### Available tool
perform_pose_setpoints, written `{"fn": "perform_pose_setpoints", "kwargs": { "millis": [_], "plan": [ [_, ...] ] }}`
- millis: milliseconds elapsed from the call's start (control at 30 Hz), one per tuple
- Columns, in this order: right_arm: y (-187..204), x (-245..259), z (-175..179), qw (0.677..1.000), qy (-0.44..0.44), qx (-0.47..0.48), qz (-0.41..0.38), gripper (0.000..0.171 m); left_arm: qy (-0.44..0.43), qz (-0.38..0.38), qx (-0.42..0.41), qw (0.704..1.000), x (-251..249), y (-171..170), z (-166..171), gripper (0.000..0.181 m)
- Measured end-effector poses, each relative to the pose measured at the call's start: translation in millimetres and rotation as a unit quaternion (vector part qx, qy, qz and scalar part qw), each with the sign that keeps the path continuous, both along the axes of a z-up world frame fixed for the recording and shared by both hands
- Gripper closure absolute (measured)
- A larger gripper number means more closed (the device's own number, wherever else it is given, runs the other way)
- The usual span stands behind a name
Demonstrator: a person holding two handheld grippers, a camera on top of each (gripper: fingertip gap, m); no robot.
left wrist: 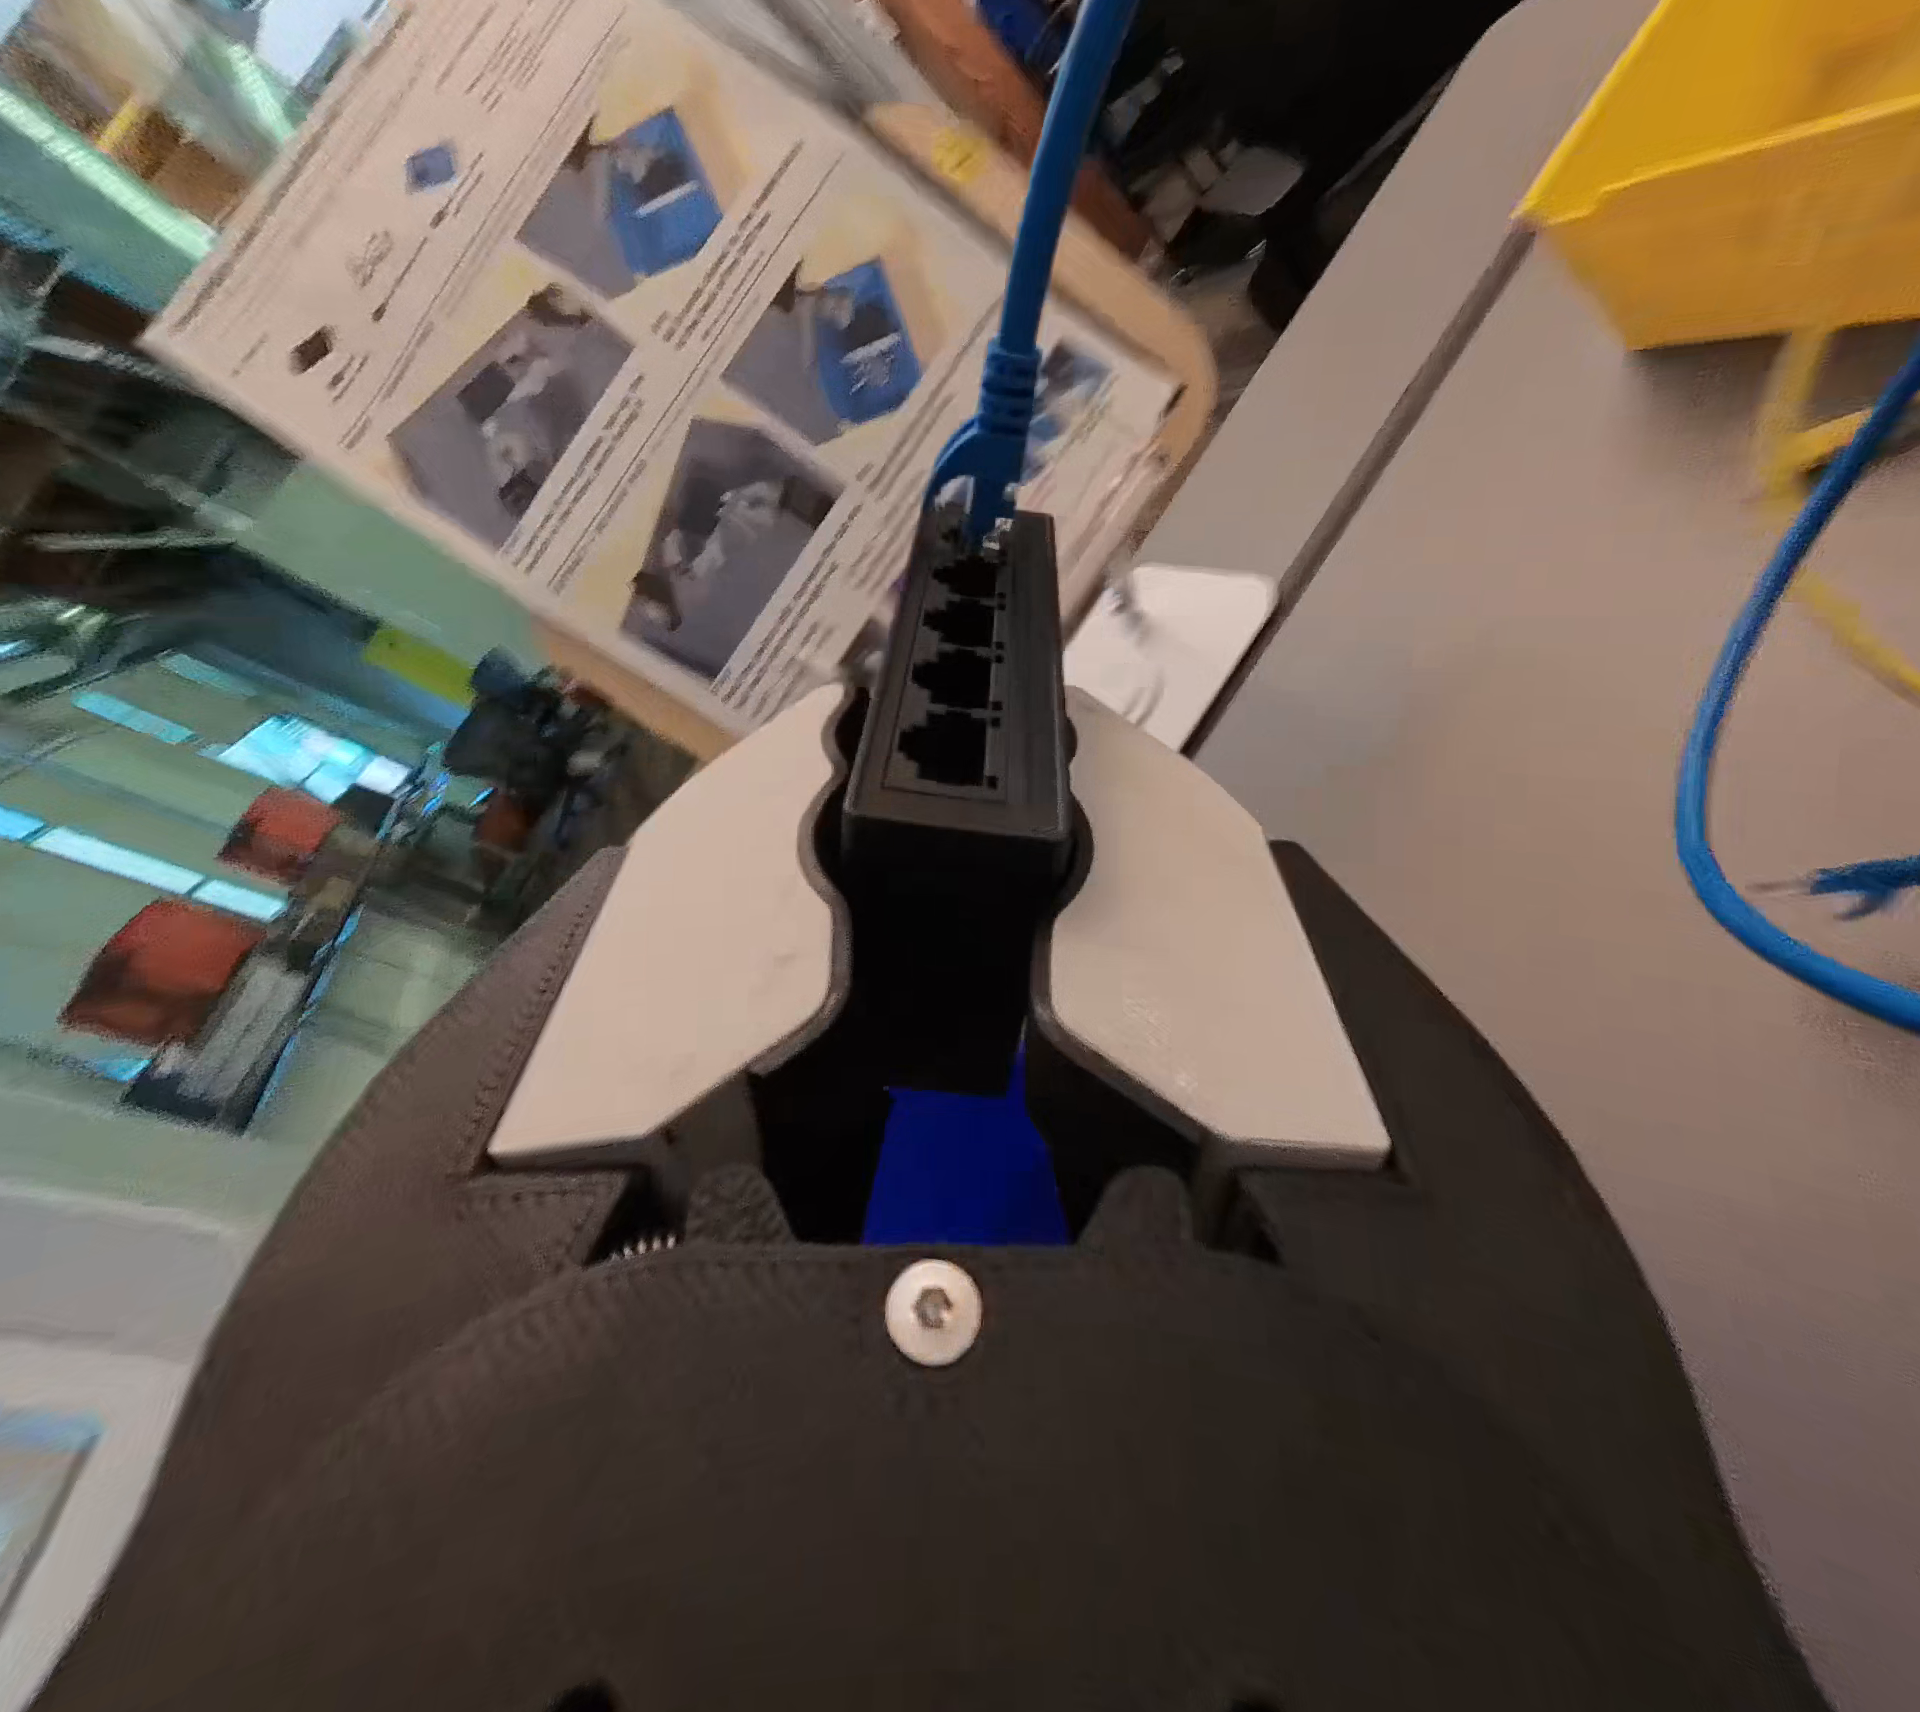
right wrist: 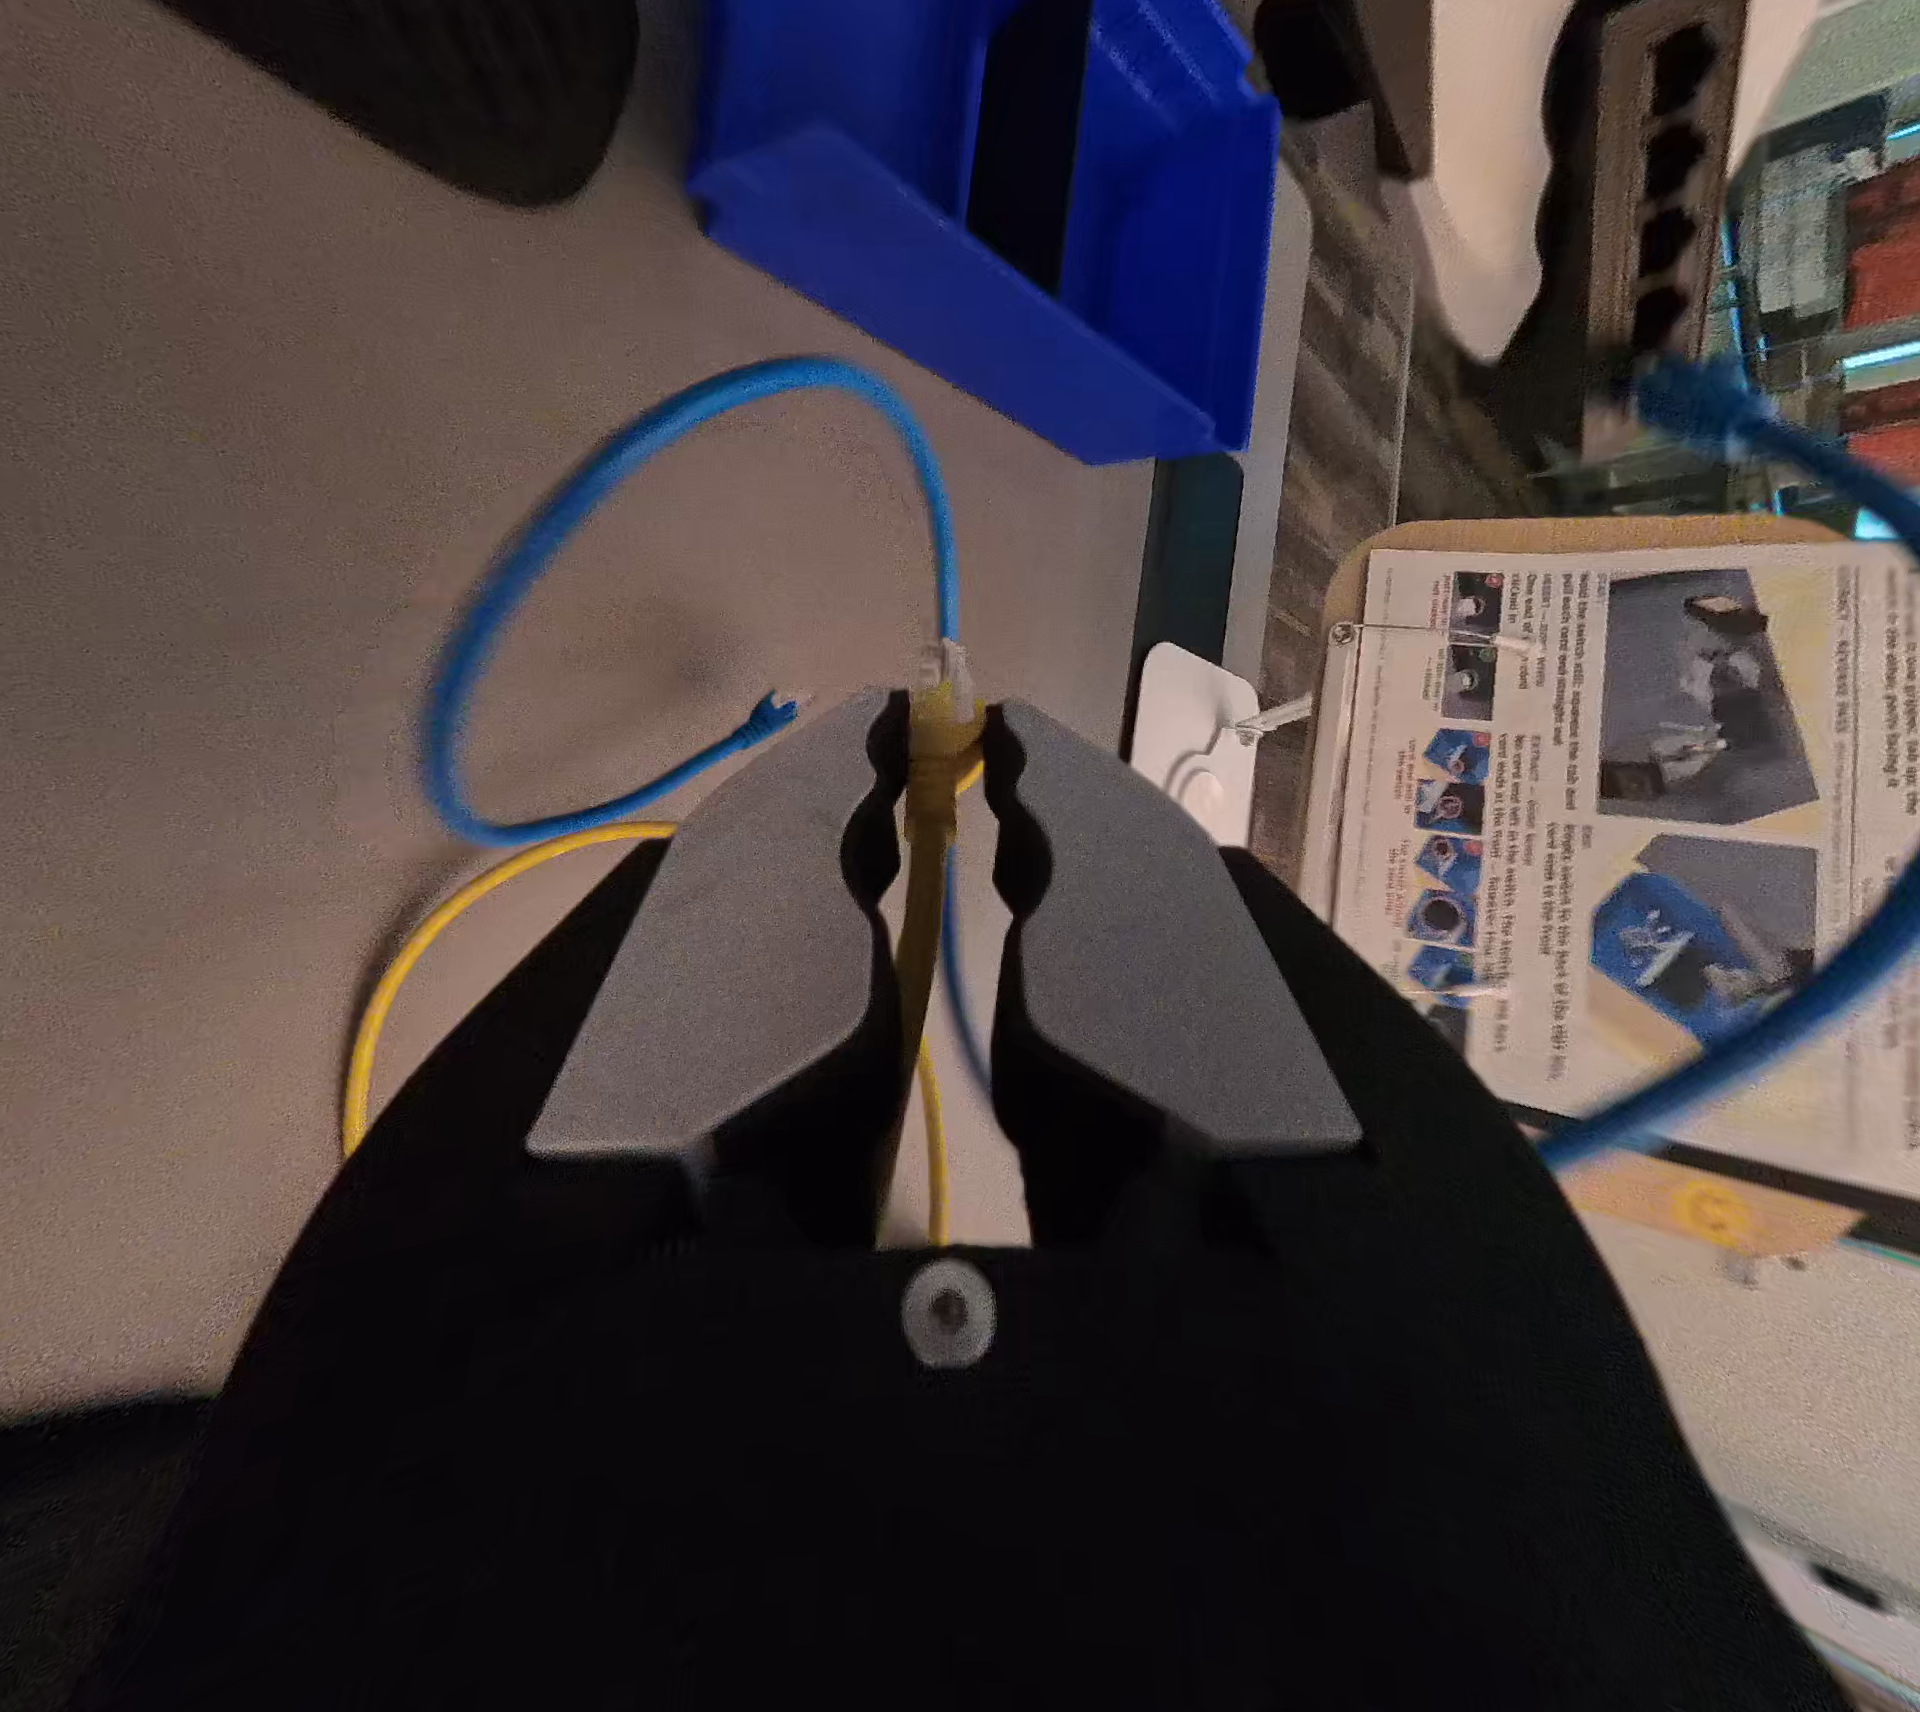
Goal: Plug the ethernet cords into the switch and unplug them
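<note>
In the left wrist view my left gripper (left wrist: 956, 727) is shut on a black network switch (left wrist: 961, 717), held up off the table with its row of ports facing the camera. A blue ethernet cord (left wrist: 1049, 208) is plugged into the farthest port and runs upward; the nearer ports are empty. In the right wrist view my right gripper (right wrist: 940, 712) is shut on the plug end of a yellow ethernet cord (right wrist: 935, 789), its clear connector sticking out past the fingertips. The switch (right wrist: 1673, 187) in the left gripper shows blurred at the upper right there.
A blue bin (right wrist: 987, 135) stands on the grey table (right wrist: 260, 467) ahead of the right gripper, a yellow bin (left wrist: 1745, 124) at the right of the left wrist view. A blue cord (right wrist: 582, 540) loops loose on the table. An instruction sheet (right wrist: 1621, 831) on a board lies beyond the table edge. Tip to tip, the grippers are about 15 cm apart.
</note>
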State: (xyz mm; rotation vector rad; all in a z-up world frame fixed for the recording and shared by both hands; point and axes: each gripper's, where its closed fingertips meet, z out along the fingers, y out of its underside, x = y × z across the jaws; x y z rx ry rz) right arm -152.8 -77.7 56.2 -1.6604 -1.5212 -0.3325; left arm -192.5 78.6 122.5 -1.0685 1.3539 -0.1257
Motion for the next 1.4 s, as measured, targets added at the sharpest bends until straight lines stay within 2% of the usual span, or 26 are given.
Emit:
{"fn": "perform_pose_setpoints", "kwargs": {
  "millis": [100, 233, 333, 400, 567, 733, 800, 867, 933, 1100, 1167, 1233, 1300, 1400],
  "plan": [
    [-13, 18, -37, 0.996, 0.053, -0.04, -0.052, 0.156, 0.015, 0.077, 0.016, 0.997, -26, 28, 1, 0.15],
    [-23, 43, -115, 0.98, 0.131, -0.071, -0.134, 0.155, -0.002, 0.077, 0.012, 0.997, -36, 35, 5, 0.15],
    [-34, 38, -154, 0.956, 0.203, -0.103, -0.186, 0.152, -0.006, 0.073, 0.002, 0.997, -36, 34, 5, 0.15],
    [-43, 36, -168, 0.939, 0.234, -0.12, -0.22, 0.14, 0.0, 0.075, 0.012, 0.997, -35, 34, 4, 0.15],
    [-75, 22, -188, 0.901, 0.286, -0.208, -0.253, 0.124, 0.025, 0.07, 0.018, 0.997, -23, 31, -5, 0.15],
    [-102, 30, -215, 0.862, 0.259, -0.286, -0.328, 0.108, 0.026, 0.063, 0.024, 0.997, -19, 25, -3, 0.15],
    [-106, 32, -219, 0.857, 0.253, -0.291, -0.341, 0.111, 0.019, 0.06, 0.025, 0.998, -19, 23, 0, 0.15],
    [-110, 35, -219, 0.872, 0.21, -0.284, -0.338, 0.14, 0.012, 0.057, 0.026, 0.998, -20, 21, 3, 0.15],
    [-112, 26, -220, 0.886, 0.189, -0.29, -0.308, 0.153, 0.006, 0.056, 0.028, 0.998, -22, 19, 6, 0.15],
    [-105, 5, -220, 0.889, 0.157, -0.329, -0.277, 0.156, -0.005, 0.054, 0.032, 0.998, -25, 17, 12, 0.15],
    [-101, -9, -218, 0.865, 0.218, -0.365, -0.266, 0.157, -0.01, 0.055, 0.032, 0.998, -27, 18, 13, 0.15],
    [-97, -25, -209, 0.805, 0.322, -0.426, -0.257, 0.157, -0.014, 0.055, 0.03, 0.998, -30, 19, 15, 0.15],
    [-89, -35, -185, 0.747, 0.423, -0.458, -0.229, 0.157, -0.018, 0.056, 0.03, 0.998, -32, 19, 16, 0.15],
    [-77, -39, -131, 0.683, 0.543, -0.461, -0.163, 0.157, -0.023, 0.055, 0.031, 0.998, -35, 18, 19, 0.15]
  ]
}}
